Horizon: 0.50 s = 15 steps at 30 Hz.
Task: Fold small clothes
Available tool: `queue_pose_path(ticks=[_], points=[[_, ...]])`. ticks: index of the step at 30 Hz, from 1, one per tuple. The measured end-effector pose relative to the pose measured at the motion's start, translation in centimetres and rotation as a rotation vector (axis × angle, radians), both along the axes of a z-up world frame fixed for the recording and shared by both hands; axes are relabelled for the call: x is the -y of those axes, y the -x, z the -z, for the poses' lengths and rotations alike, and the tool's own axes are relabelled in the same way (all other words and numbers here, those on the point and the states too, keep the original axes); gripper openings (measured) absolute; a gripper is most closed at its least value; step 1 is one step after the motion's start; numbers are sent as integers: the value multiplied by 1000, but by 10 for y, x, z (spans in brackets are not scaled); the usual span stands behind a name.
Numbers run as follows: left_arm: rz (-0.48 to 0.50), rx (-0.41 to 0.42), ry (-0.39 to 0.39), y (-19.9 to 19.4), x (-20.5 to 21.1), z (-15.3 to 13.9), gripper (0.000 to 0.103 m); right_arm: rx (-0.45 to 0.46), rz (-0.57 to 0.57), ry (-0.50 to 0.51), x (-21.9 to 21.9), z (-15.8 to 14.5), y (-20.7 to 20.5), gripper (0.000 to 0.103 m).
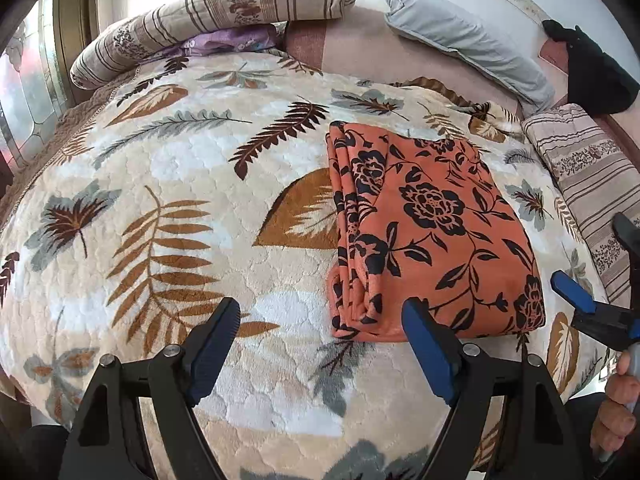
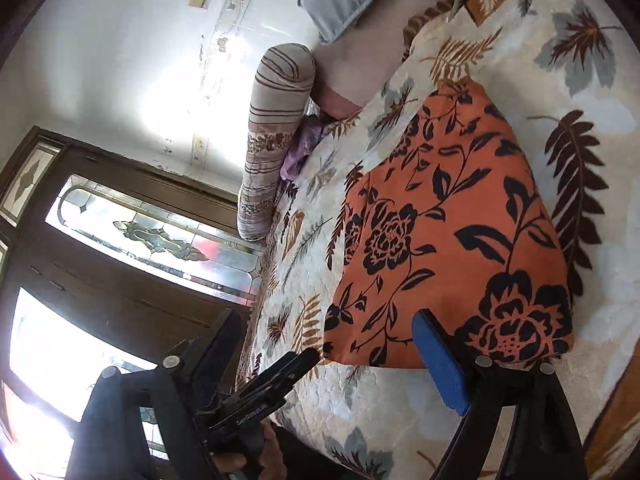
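On leaf blanket (image 1: 168, 208), orange floral cloth (image 1: 432, 232) lies folded, done; my left gripper (image 1: 324, 348) wide, empty; right gripper (image 2: 332, 364) opening, empty.

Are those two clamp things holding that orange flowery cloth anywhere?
No. Both the left tool and right tool are open and empty; the folded orange cloth lies free on the bed.

Obscured and cropped items, both wrist views

The right gripper (image 1: 600, 280) is cut by the frame edge in the left wrist view, one blue pad showing. The person's hand (image 1: 616, 408) is cropped there too. A purple item (image 1: 228, 42) lies mostly hidden under the striped bolster (image 1: 208, 12); type undeterminable. Black object (image 1: 588, 68) unidentifiable.
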<state>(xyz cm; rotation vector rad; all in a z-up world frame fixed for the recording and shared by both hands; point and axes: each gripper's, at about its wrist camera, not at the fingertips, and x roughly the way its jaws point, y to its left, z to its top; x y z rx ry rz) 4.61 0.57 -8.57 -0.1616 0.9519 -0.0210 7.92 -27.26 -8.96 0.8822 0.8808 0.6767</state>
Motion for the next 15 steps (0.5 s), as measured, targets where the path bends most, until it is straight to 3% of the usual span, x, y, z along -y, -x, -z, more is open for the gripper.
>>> queue_pose_path(ticks=[3, 4, 5, 9, 15], points=[[-10, 8, -9, 14, 1, -11, 83, -98, 87, 50, 17, 34, -17, 92], [-13, 10, -11, 18, 2, -13, 83, -183, 94, 42, 23, 55, -22, 91], [-12, 10, -12, 21, 2, -16, 83, -204, 98, -17, 27, 64, -20, 91], [-23, 27, -36, 33, 3, -23, 83, -59, 43, 23, 18, 24, 9, 92], [-18, 41, -39, 43, 7, -31, 83, 38, 74, 188, 9, -6, 57, 92]])
